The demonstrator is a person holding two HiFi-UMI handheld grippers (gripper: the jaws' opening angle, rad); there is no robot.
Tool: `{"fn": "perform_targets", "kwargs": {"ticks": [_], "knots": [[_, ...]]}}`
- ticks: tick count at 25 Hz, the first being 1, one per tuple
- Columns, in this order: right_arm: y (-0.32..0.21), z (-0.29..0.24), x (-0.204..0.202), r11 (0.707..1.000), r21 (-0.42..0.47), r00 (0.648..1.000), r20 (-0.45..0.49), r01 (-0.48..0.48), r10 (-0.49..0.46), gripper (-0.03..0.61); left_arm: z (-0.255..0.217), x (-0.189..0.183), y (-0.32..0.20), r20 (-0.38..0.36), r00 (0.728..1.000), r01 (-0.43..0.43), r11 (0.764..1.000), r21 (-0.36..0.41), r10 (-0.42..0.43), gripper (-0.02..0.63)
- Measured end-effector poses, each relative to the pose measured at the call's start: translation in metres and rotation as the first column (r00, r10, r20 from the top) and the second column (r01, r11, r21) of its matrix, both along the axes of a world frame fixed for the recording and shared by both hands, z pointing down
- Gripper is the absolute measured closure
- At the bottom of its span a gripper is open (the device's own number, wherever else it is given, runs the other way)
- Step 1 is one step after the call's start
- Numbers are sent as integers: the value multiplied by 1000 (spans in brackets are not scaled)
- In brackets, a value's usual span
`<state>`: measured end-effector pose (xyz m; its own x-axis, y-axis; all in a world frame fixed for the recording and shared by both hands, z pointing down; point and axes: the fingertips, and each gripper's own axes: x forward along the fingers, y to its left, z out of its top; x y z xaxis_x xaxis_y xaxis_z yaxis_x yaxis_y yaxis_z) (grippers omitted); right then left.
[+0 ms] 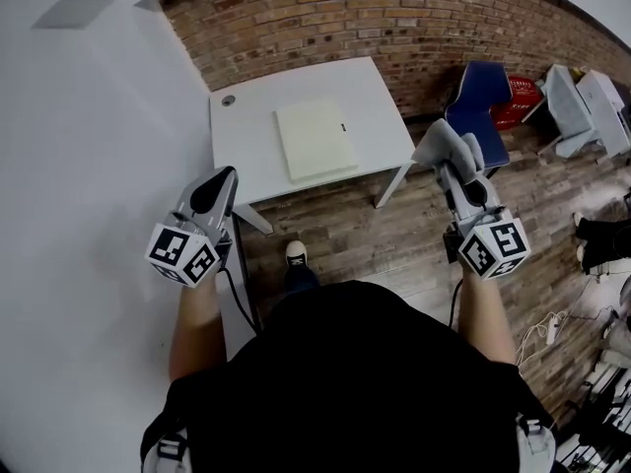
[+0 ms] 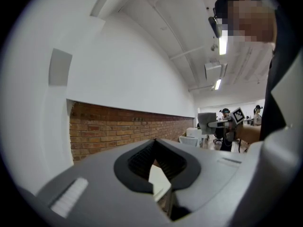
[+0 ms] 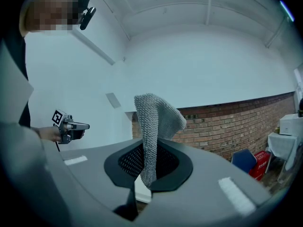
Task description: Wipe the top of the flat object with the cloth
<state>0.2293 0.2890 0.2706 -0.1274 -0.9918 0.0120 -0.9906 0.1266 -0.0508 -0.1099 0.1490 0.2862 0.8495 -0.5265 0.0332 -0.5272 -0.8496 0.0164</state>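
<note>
Nearest are the person's two forearms, each raised with a gripper in hand above the wooden floor (image 1: 345, 235), short of the counter (image 1: 246, 141). The left gripper (image 1: 226, 177) has its jaws pressed together with nothing between them; it points toward the counter's near left corner. The right gripper (image 1: 455, 168) is pinching a grey knitted cloth (image 3: 154, 122), which stands up out of the jaws and folds over at its top. It hangs over the floor, off the counter's near right corner and well apart from it.

Further on stands the white counter. The flat object (image 1: 315, 138), a pale square pad, lies on it right of the middle, with its near edge close to the counter's near edge. Nothing touches it. A small round hole (image 1: 229, 100) sits by the far left corner.

Beyond is a brick wall (image 1: 394, 18), with a blue chair (image 1: 483, 97) to the right.

As for the job: the cloth is in hand, but I judge the wiping not yet begun. What remains is carrying the cloth to the pad, pressing it down and wiping the whole top.
</note>
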Motion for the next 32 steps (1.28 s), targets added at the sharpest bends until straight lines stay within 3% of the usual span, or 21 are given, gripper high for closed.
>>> {"fn": "perform_targets", "kwargs": {"ticks": [7,18,32], "knots": [[-51,11,8,999,-24,1000,15,-23,24,568,4,2,-58,-15,1000,-1,1000,-3,1,612],[-146,31,1,997,-67,999,25,-27,28,568,39,-4,-150,22,999,-25,997,-76,27,612],[-250,2,-25,994,-67,996,-15,-89,89,568,21,-3,-281,-14,994,-109,993,-51,108,612]]}}
